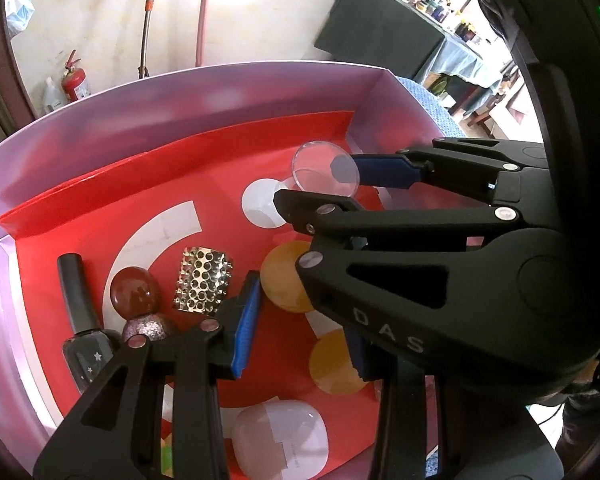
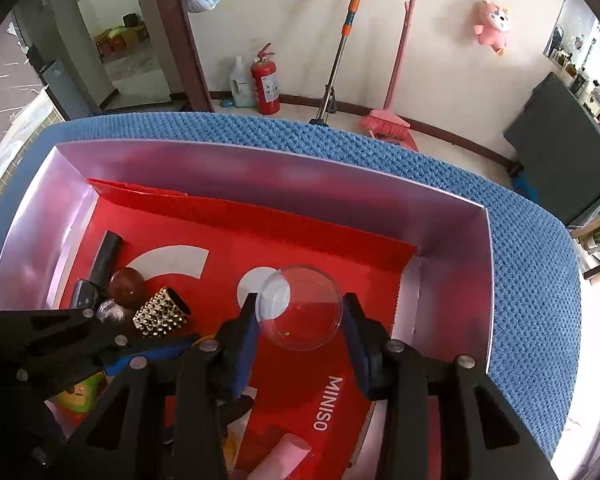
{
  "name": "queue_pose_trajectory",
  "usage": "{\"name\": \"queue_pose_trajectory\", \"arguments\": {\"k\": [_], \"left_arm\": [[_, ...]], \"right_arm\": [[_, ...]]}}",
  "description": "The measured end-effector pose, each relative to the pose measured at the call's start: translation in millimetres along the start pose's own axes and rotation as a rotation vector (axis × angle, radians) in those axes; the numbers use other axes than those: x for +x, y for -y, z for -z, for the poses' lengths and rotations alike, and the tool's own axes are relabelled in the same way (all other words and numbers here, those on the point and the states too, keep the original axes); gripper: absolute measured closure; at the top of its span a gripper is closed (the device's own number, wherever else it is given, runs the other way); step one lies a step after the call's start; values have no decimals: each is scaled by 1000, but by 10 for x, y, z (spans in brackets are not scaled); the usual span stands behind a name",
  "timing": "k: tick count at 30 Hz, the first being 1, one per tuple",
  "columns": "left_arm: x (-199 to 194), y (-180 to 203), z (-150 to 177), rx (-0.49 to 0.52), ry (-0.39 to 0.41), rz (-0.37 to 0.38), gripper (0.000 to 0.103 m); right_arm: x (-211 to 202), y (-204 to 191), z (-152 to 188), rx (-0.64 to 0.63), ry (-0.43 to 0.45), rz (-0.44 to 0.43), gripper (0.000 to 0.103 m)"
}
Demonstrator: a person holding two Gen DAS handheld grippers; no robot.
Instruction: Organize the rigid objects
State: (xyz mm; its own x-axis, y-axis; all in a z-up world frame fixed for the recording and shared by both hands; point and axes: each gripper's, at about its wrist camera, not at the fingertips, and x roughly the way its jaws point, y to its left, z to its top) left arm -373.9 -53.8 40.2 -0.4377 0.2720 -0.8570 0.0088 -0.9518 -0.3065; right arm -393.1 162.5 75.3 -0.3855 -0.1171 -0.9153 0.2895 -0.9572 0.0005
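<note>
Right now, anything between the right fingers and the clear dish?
Nothing visible. The clear dish sits directly between the right gripper's blue fingers, held above the red liner. The gold grater lies off to its left, apart.

White capitals reading "MINISO" run sideways along the red liner [image 2: 308, 376] at the box floor's 6 o'clock side in the right wrist view. In the left wrist view, raised letters "D A S" stand on the black body of the right gripper [image 1: 320, 188] (at about 4 o'clock in that frame). The fire extinguisher [image 2: 265, 80] on the floor carries a white label, its print too small to read.
</note>
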Motion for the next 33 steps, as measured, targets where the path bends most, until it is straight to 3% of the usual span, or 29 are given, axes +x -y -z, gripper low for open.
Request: {"name": "queue_pose_trajectory", "arguments": {"k": [6,10,15,19,21,23,29,33], "left_arm": [[-16,13,0,2,10,3,64],[-89,28,-9,-6,38,18,51],[-170,60,-12,-7,55,16,50],[-253,83,43,-7,69,16,50],[-300,90,89,-7,79,12,46],[-382,85,116,-17,99,8,37],[-706,21,285,-37,180,-23,30],[-980,45,437,-22,263,-86,28]], "right_arm": [[-23,-19,9,-10,8,-1,53],[-46,-49,12,-15,20,-2,49],[-122,-50,18,-3,41,-8,49],[-236,-3,19,24,73,-11,38],[-329,16,32,37,92,-13,38],[-410,31,52,49,105,-15,37],[-790,22,176,87,200,-23,25],[-1066,-13,293,102,274,-21,16]]}}
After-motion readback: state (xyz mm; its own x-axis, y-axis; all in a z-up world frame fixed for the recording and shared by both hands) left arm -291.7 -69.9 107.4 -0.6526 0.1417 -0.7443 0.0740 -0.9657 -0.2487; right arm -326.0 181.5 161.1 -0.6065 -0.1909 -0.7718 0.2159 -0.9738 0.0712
